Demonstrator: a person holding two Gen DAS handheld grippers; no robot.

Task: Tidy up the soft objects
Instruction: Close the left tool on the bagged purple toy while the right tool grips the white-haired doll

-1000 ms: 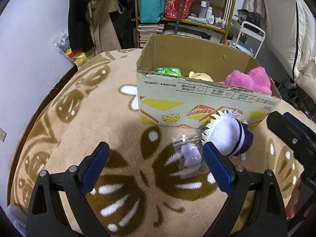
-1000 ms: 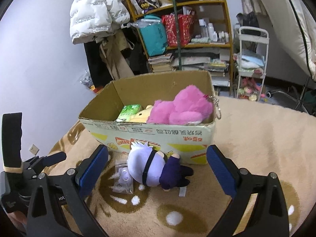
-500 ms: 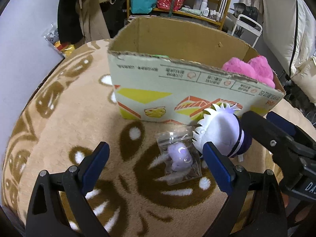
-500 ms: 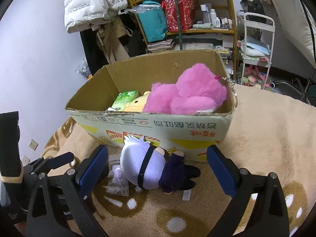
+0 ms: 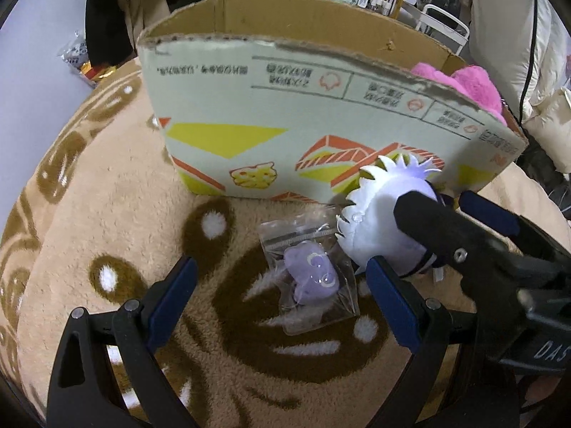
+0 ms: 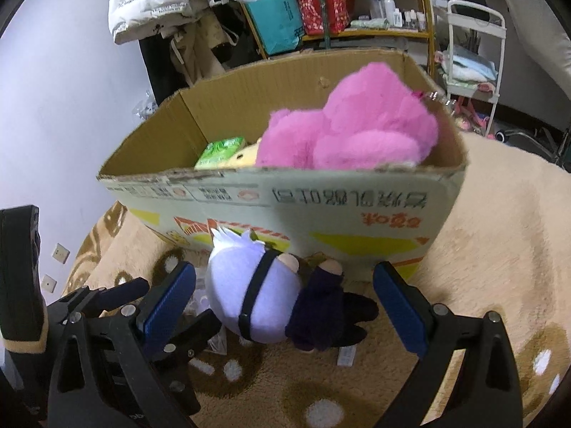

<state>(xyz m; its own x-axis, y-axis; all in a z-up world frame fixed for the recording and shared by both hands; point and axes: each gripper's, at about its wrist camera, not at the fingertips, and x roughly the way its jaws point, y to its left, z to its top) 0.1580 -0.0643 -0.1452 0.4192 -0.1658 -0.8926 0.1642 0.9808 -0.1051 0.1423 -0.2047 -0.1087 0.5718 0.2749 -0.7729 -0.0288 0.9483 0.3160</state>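
A white-haired plush doll (image 6: 257, 299) in dark clothes lies on the rug against the front of a cardboard box (image 6: 321, 207). My right gripper (image 6: 285, 306) is open, its pads on either side of the doll. A small purple plush in a clear bag (image 5: 312, 278) lies left of the doll (image 5: 378, 221). My left gripper (image 5: 282, 296) is open with the bag between its pads. The box (image 5: 285, 107) holds a pink plush (image 6: 357, 125), a yellow plush (image 6: 242, 155) and a green pack (image 6: 219, 149).
A tan rug with brown patterns (image 5: 107, 214) covers the floor. Behind the box stand shelves with bags and bottles (image 6: 321, 7), hanging coats (image 6: 160, 0) and a white cart (image 6: 471, 53). The right gripper's body (image 5: 481, 260) is close to the left gripper's right finger.
Both grippers have moved forward and down toward the rug. The left now frames the bagged purple plush, the right frames the doll. Both stay open.
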